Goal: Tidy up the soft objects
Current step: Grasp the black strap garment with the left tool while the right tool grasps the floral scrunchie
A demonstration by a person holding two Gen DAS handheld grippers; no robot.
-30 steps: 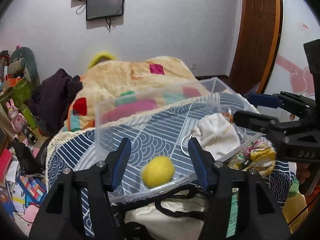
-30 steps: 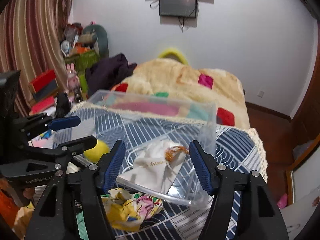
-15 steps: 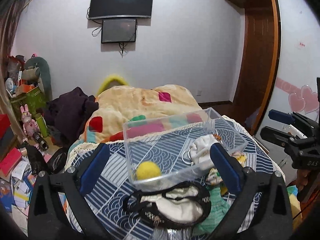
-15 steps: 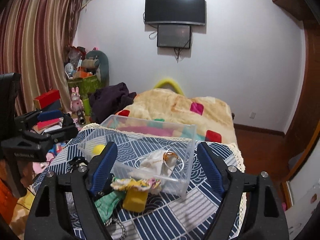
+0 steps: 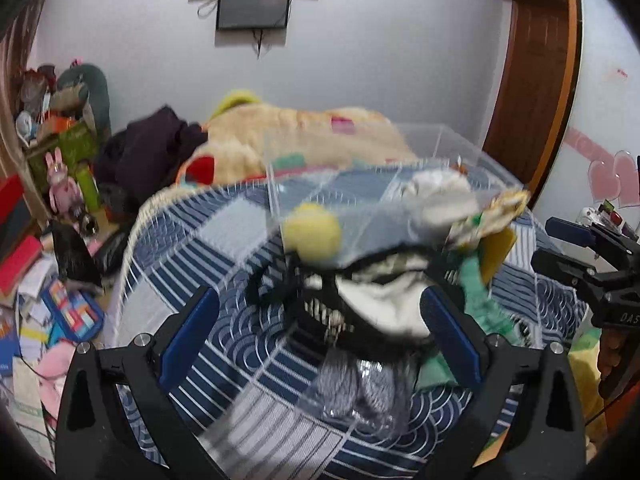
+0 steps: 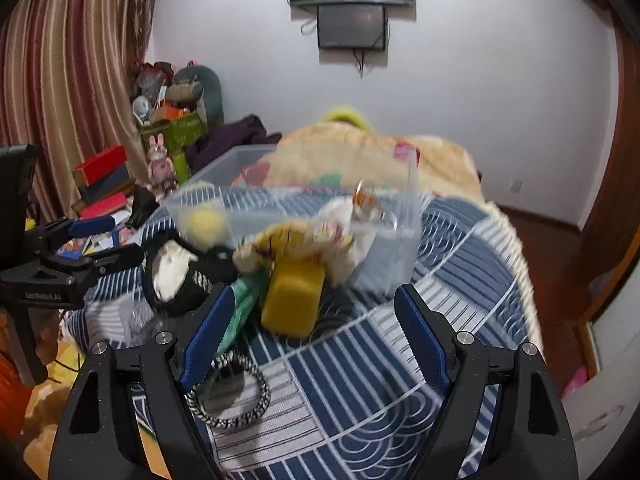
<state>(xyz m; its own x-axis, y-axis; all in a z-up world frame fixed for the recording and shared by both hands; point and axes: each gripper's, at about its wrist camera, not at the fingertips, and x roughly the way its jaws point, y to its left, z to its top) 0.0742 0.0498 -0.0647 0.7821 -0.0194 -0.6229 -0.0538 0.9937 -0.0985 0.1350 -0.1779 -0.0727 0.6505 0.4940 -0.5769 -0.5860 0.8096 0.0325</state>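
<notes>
Nearest: left gripper (image 5: 318, 322) and right gripper (image 6: 312, 334), each with blue-padded jaws spread wide and holding nothing, above a blue-and-white patterned cloth (image 6: 420, 364); a metal chain bracelet (image 6: 232, 394) lies by the right gripper's left finger. Middle: yellow sponge block (image 6: 292, 300), green cloth (image 6: 244, 298), black-and-white pouch (image 5: 372, 308) and floral fabric (image 6: 296, 242), heaped just before the box. Farther: clear plastic box (image 6: 404, 248) containing a yellow ball (image 5: 314, 232) and white cloth (image 5: 436, 200), backed by a beige blanket (image 5: 296, 132).
</notes>
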